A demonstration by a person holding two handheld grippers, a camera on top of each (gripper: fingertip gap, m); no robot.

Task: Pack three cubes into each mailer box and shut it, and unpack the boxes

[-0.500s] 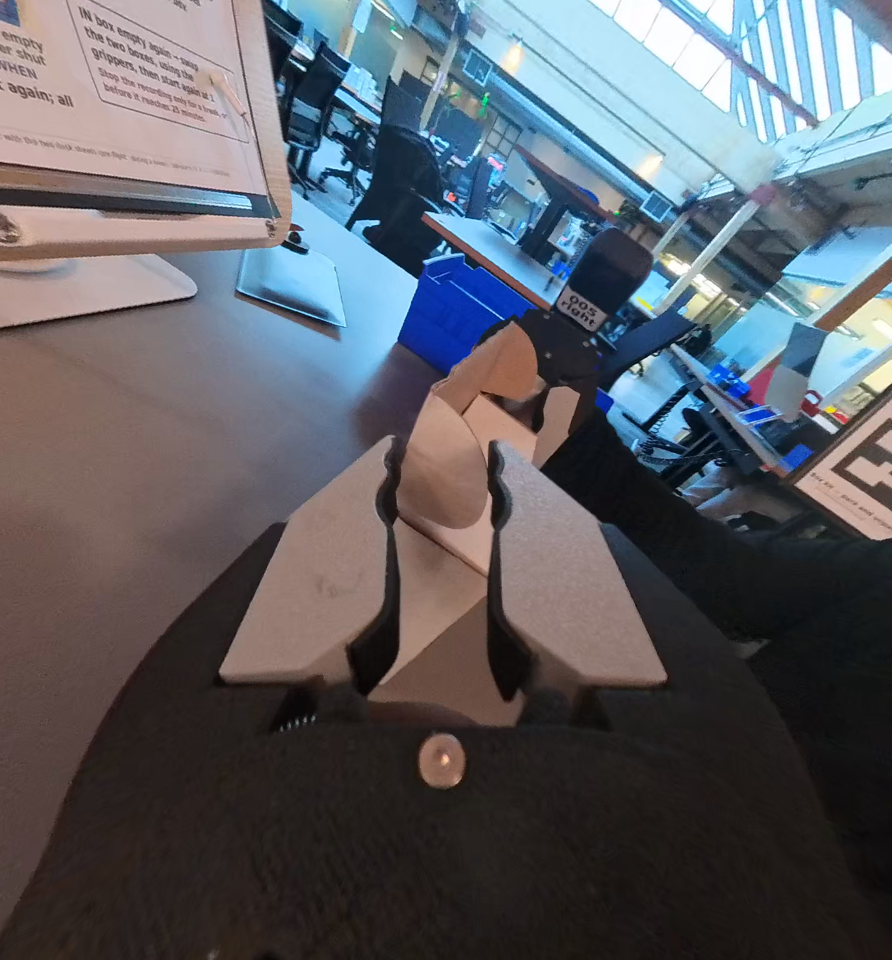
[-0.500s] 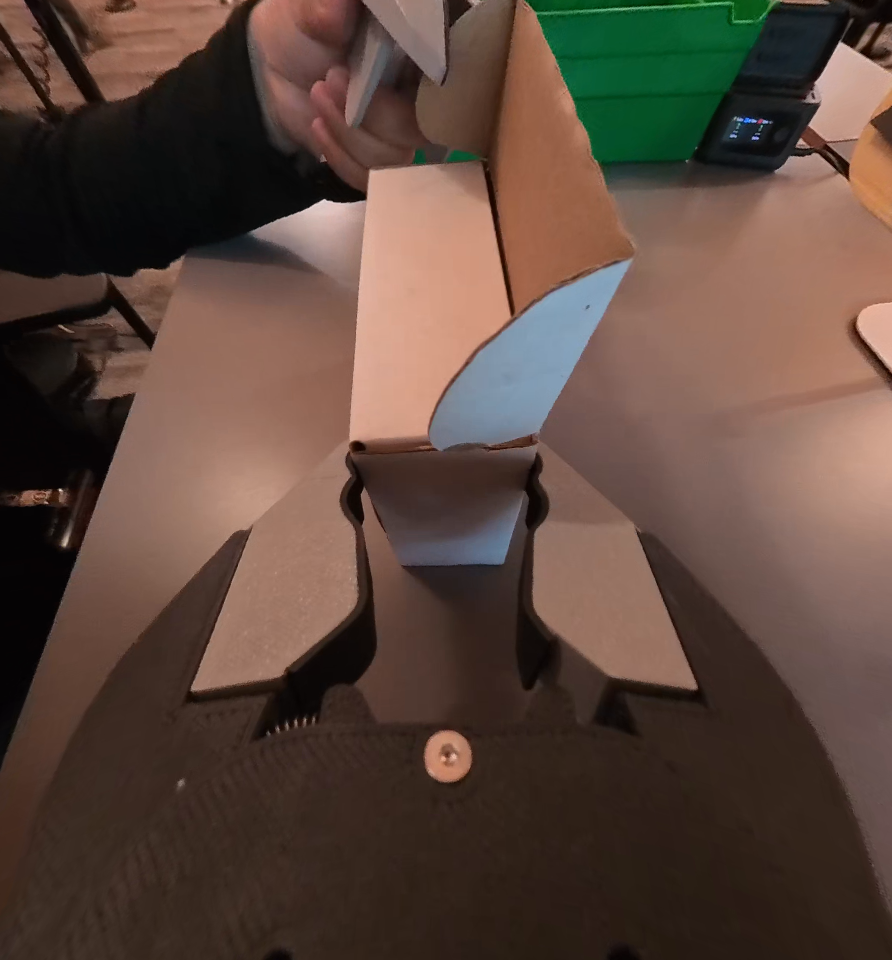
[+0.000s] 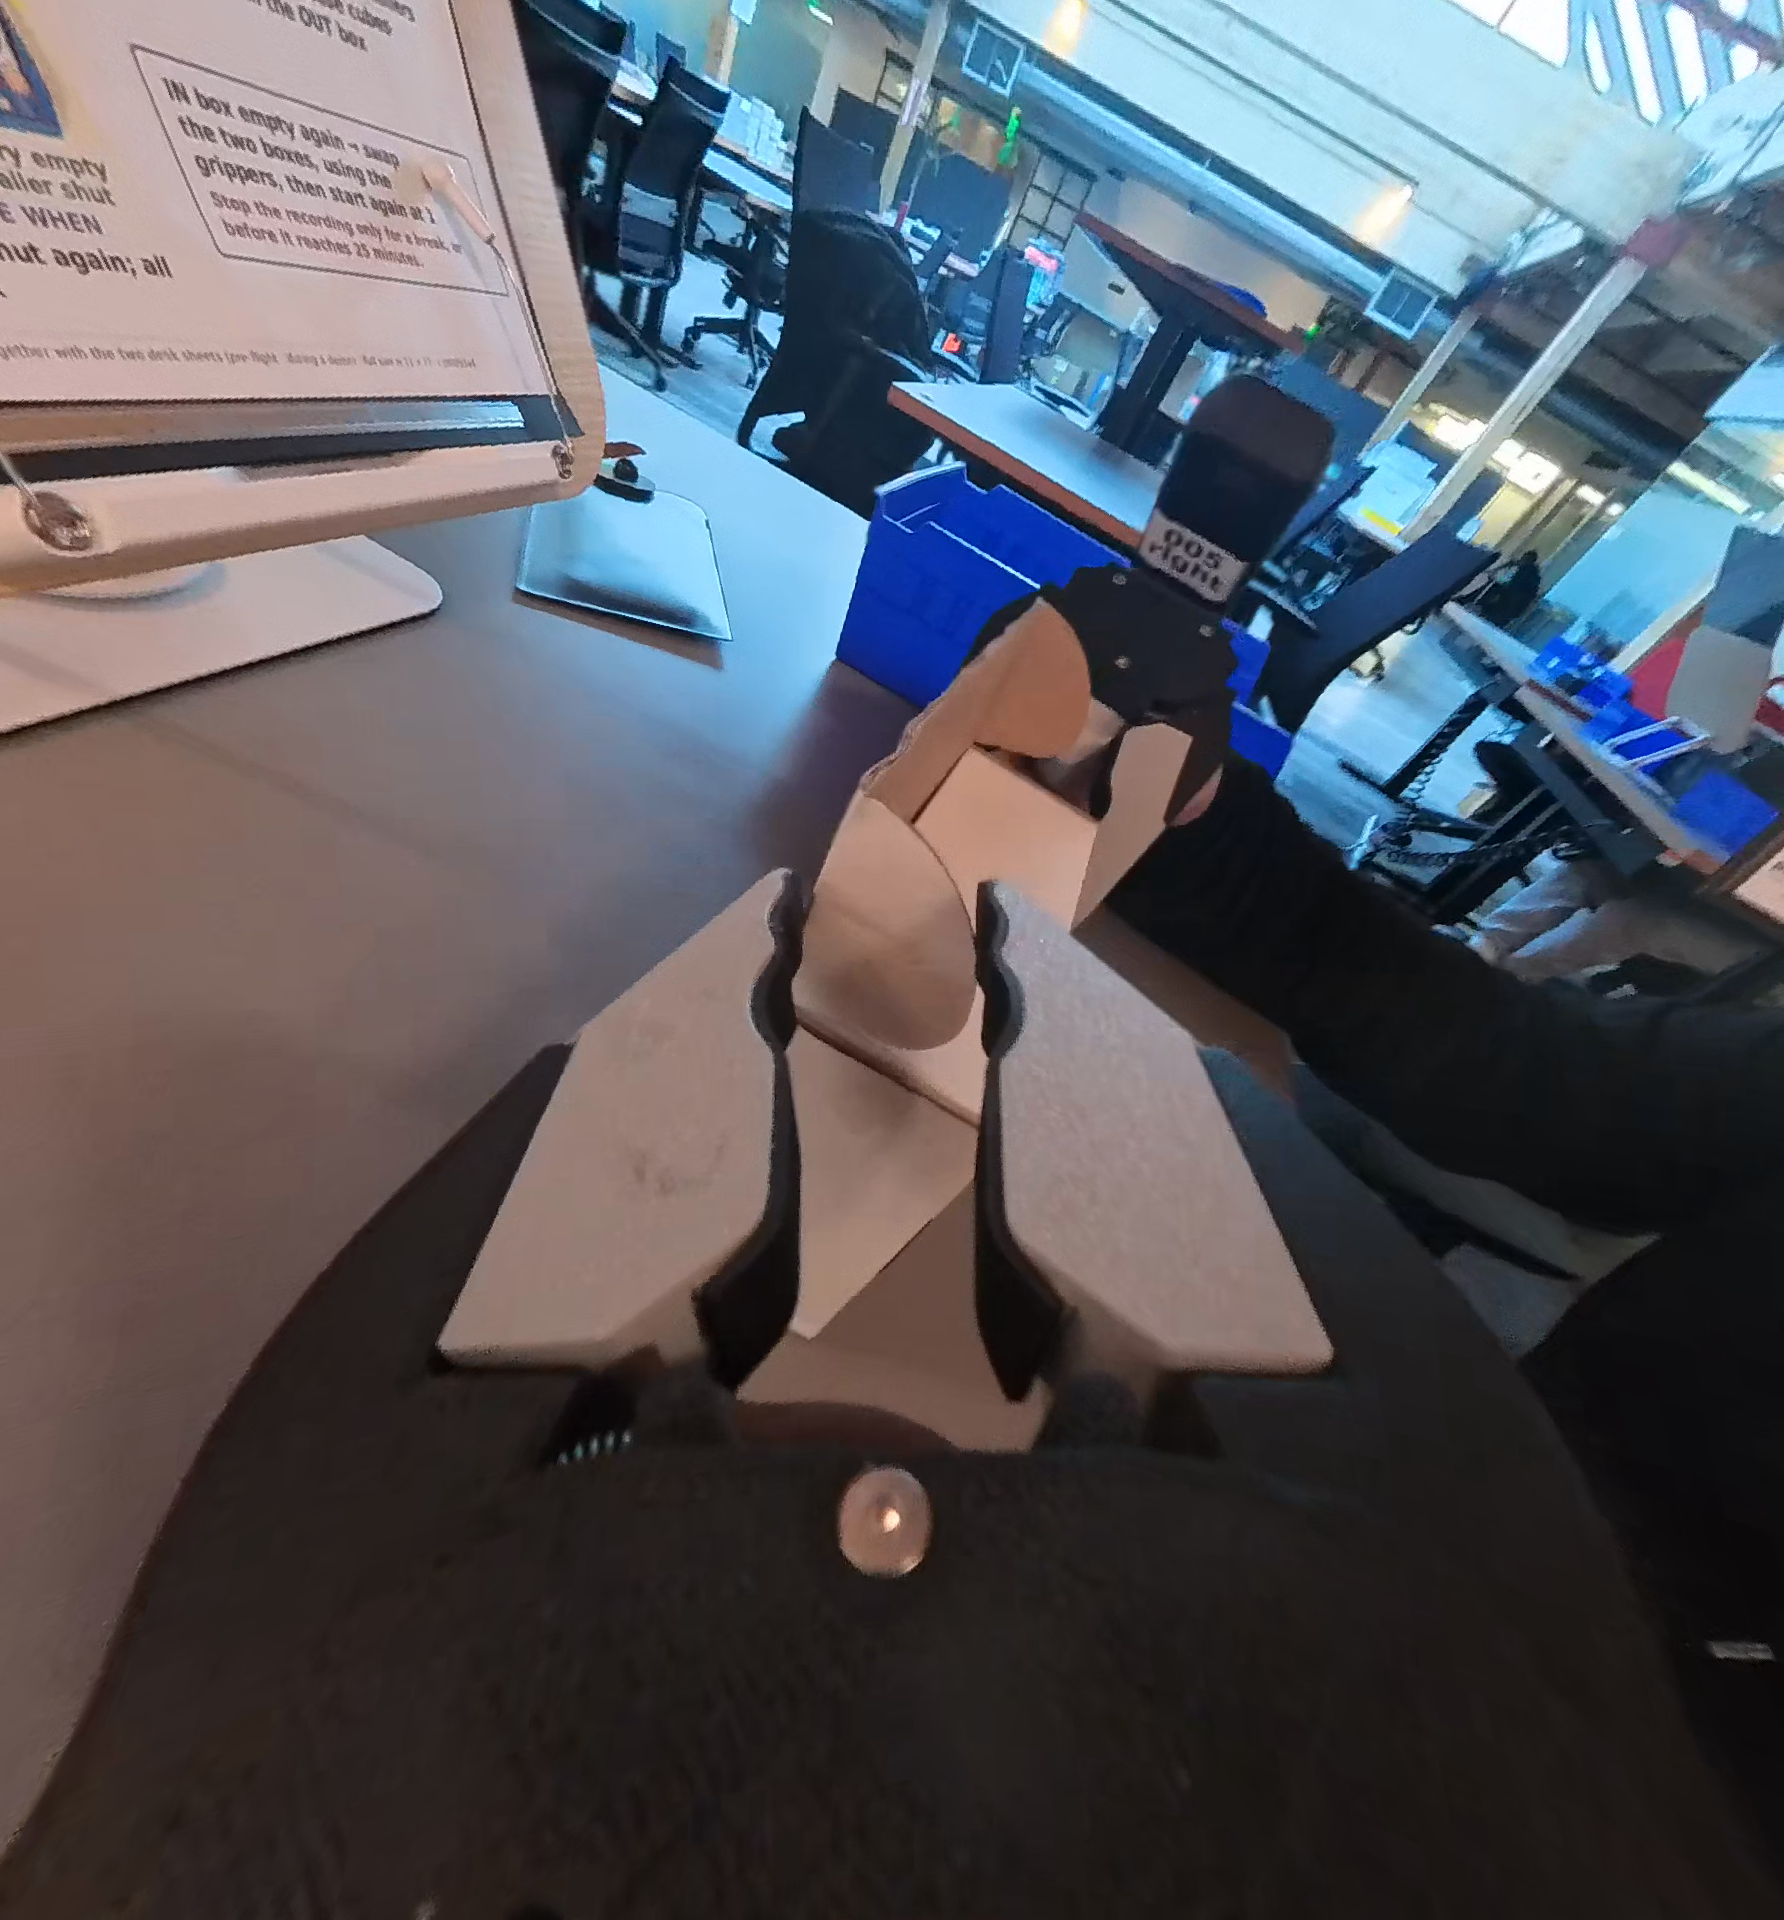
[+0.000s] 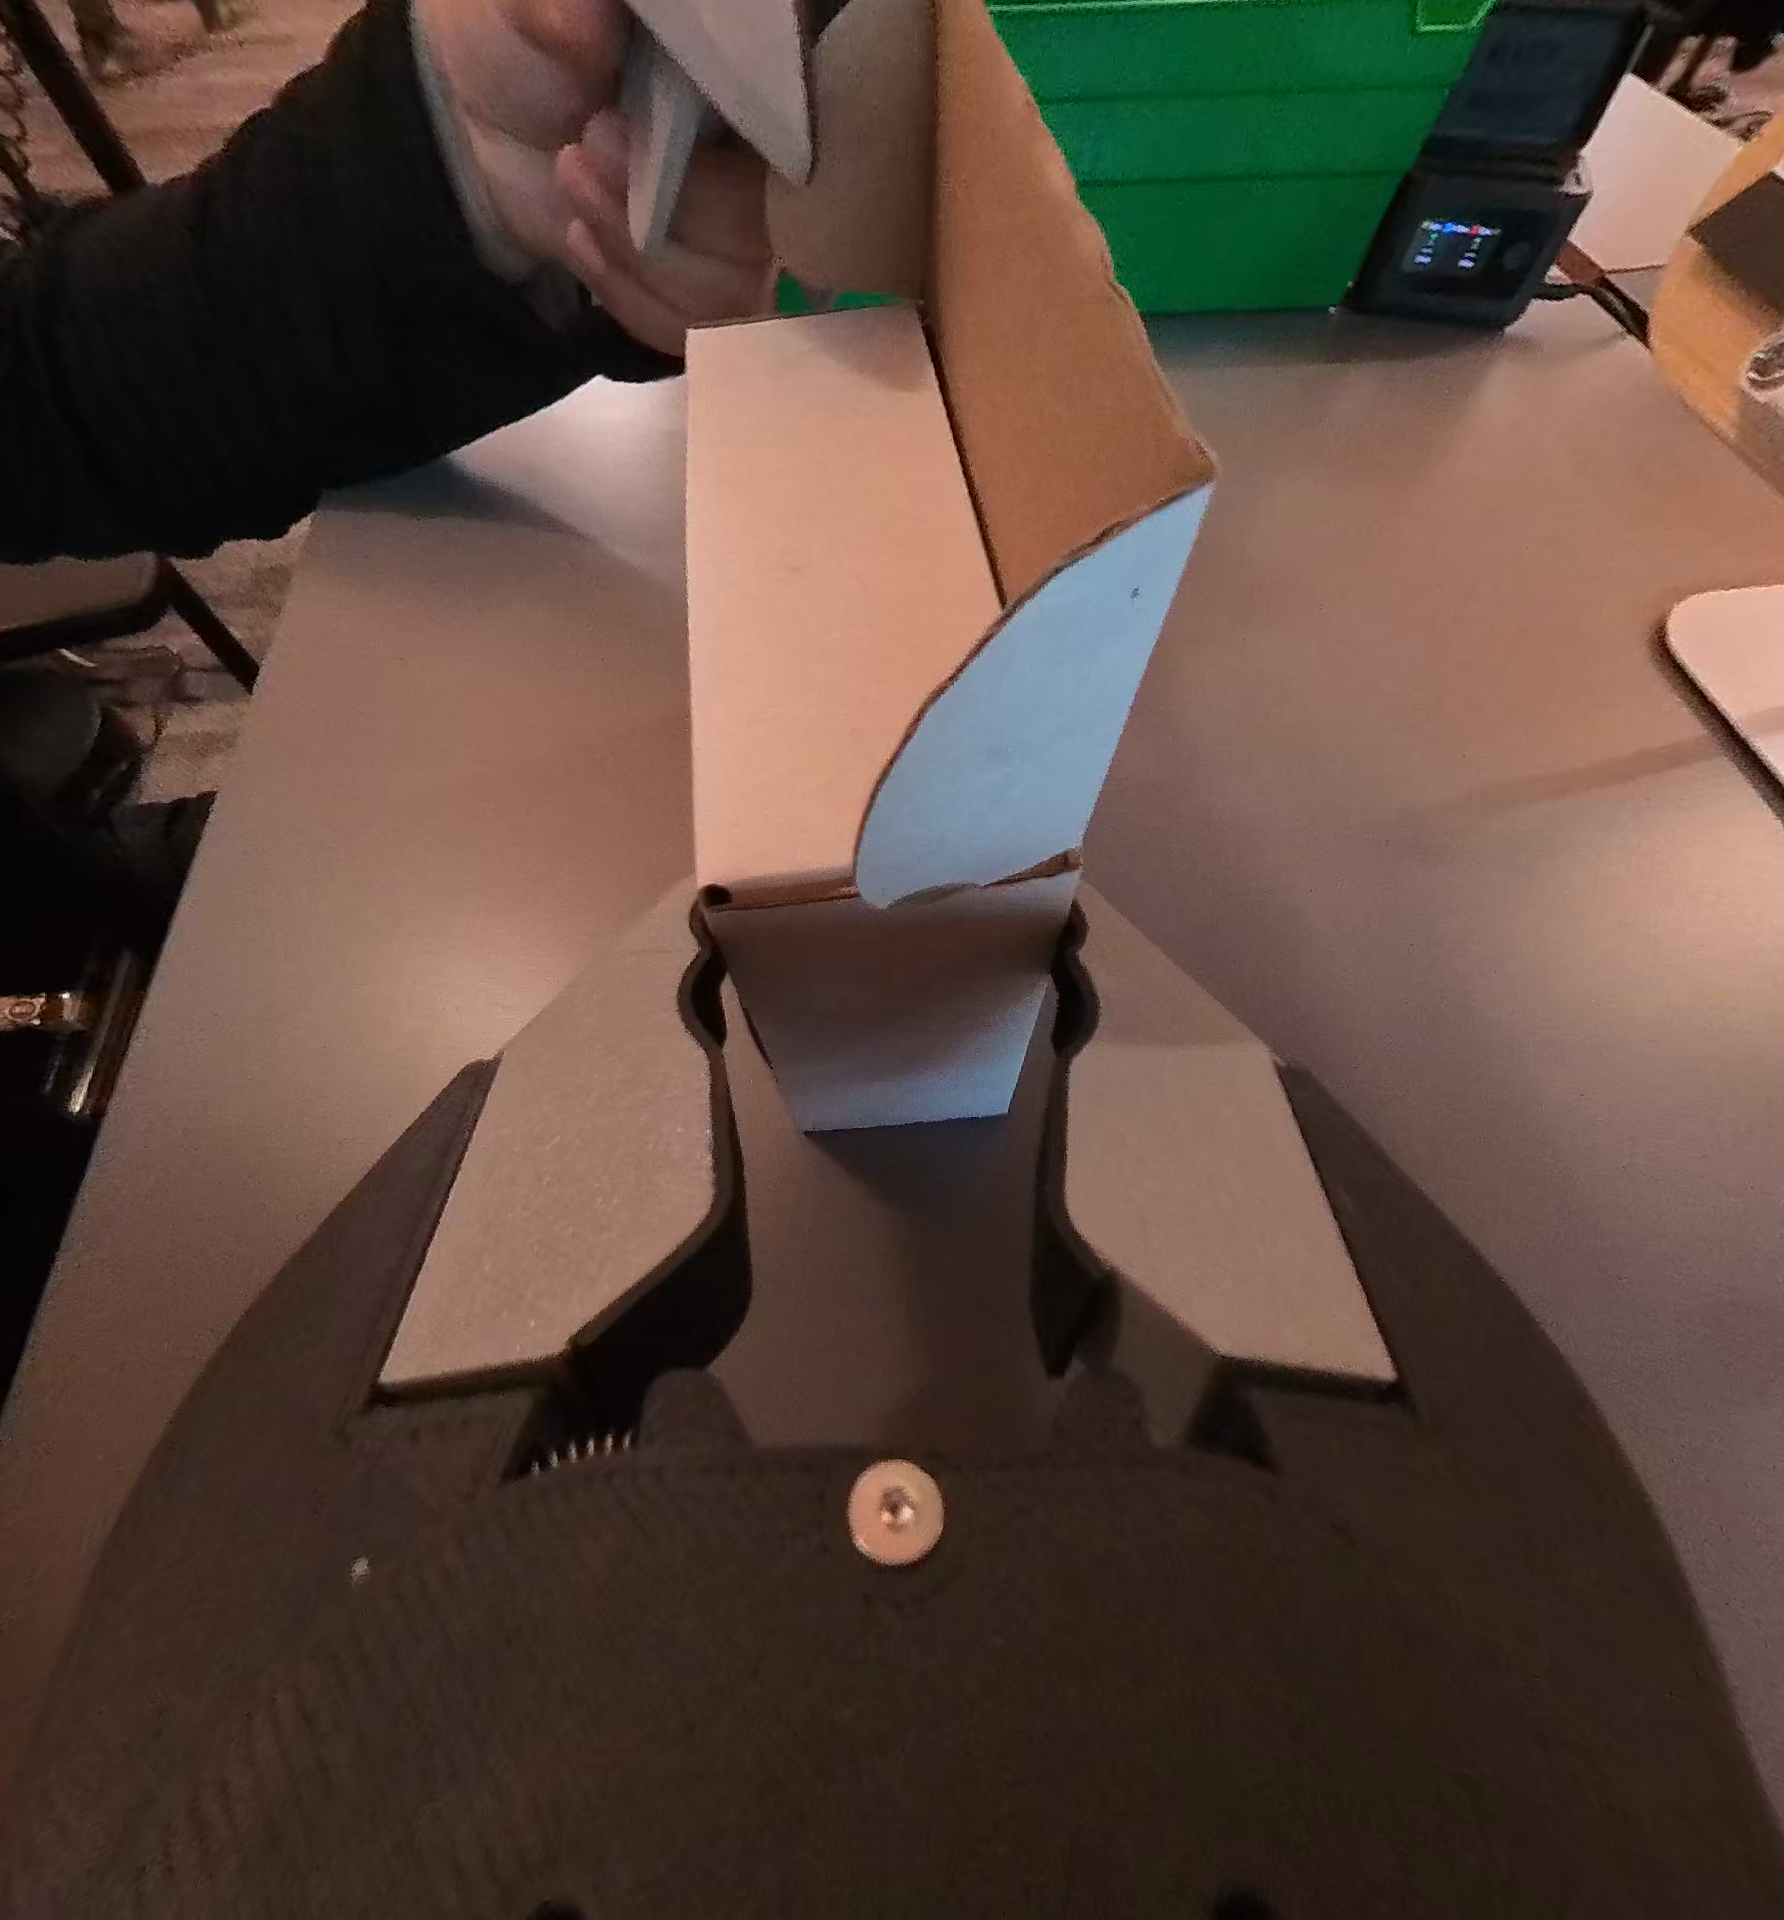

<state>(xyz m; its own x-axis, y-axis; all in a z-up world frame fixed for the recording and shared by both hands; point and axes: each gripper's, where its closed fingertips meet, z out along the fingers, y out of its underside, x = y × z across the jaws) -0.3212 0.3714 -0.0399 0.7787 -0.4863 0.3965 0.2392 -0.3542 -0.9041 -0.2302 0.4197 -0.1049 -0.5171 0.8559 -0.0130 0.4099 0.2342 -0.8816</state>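
1. Mailer box (image 4: 826, 582) on grey table (image 4: 1387, 831), between both grippers, lid (image 4: 1033, 312) raised & tilted
2. R gripper (image 4: 883, 966) clamped on box's near end wall
3. L gripper (image 3: 883, 966) at far end, pinching rounded lid flap (image 3: 888, 966)
4. Green bin (image 4: 1241, 156) behind box; blue bin (image 3: 929, 582) on opposite side
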